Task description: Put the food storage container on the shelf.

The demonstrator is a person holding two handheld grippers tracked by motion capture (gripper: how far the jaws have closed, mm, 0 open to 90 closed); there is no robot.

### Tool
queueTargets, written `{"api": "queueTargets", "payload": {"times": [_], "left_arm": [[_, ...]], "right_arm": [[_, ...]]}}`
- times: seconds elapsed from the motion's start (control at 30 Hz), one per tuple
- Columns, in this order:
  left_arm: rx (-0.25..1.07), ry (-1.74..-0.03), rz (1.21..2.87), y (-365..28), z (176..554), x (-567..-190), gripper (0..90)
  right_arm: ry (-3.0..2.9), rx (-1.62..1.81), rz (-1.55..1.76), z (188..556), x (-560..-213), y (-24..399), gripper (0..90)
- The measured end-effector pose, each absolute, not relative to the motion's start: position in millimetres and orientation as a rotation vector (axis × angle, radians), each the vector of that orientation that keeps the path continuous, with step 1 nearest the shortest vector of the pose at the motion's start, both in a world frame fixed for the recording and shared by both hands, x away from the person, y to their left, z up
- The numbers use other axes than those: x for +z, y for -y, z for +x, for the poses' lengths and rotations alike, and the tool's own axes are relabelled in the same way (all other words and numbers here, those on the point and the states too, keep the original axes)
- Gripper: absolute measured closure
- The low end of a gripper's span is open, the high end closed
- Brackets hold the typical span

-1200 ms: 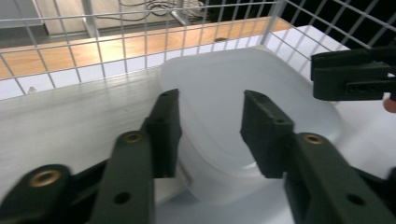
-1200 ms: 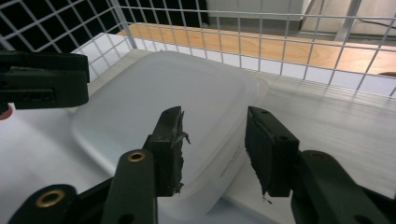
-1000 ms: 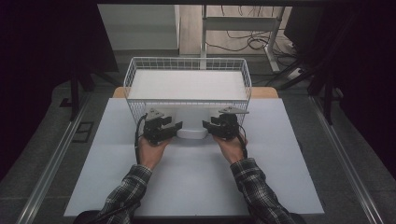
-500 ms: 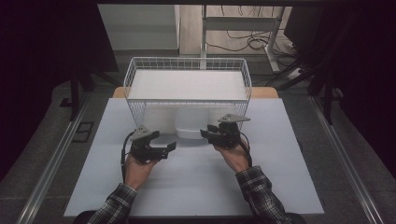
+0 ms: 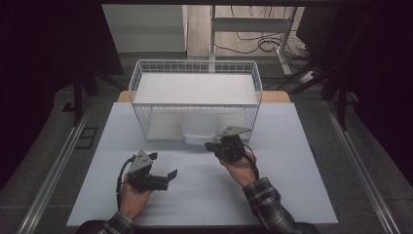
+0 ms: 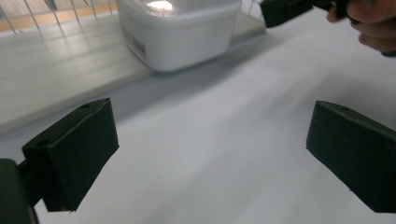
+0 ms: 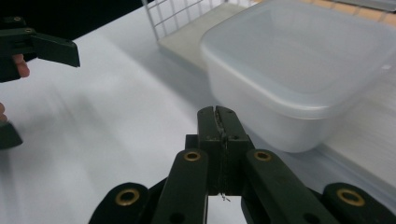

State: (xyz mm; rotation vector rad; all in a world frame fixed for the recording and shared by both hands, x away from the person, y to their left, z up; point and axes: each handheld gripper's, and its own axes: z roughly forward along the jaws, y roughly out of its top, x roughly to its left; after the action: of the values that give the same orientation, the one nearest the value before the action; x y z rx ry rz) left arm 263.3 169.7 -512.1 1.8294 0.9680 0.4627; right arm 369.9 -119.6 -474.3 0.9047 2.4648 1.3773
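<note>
1. White plastic container [image 5: 198,132] sits centre frame in the high view, at the front edge of the wire basket [image 5: 195,68], partly past it onto the white table [image 5: 292,185]. It is lidded and upright.
2. Left gripper [image 5: 164,178], lower left: jaws have just been opening, now spread wide w/ nothing between them, well apart from container.
3. Right gripper [image 5: 210,146], just right of container: jaws have just been closing, now clenched on nothing.
4. Judgement: neither holds the container, so the handling is prob. done, or a regrip is left.

White wire basket [image 5: 195,68] on pale table [image 5: 292,195]; cables [image 5: 253,46] on floor behind.
</note>
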Motion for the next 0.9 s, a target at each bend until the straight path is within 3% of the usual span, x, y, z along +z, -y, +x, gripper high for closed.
{"api": "queueTargets", "payload": {"times": [0.9], "left_arm": [[0.448,-0.918,1.944,-154,254,-526,1.0]], "right_arm": [[-2.472,1.304,0.943,400,-508,104,89.1]]}}
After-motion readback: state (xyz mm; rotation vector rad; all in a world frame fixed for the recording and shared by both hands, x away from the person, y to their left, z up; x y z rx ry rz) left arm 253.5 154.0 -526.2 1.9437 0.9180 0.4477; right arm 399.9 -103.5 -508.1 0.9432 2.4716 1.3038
